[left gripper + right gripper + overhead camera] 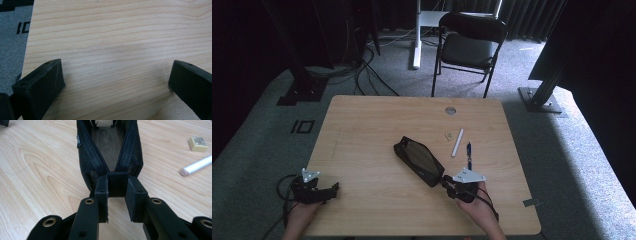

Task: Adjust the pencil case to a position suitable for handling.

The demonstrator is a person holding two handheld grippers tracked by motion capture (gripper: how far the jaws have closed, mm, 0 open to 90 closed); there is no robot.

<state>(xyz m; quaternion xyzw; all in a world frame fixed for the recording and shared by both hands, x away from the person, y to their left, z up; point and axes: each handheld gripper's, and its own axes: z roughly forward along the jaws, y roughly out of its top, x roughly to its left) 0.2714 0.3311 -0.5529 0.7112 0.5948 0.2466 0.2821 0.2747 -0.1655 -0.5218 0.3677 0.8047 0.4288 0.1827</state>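
Note:
A black mesh pencil case lies slantwise near the middle of the wooden table, its zip open. My right gripper is shut on the near end of the pencil case; in the right gripper view the right gripper pinches the black fabric end tab between its pads. My left gripper rests at the table's front left corner. In the left gripper view the left gripper stands open, with only bare wood between its jaws.
A white pen, a blue pen and a small eraser lie right of the case. A grey grommet is set near the far edge. A black folding chair stands beyond the table.

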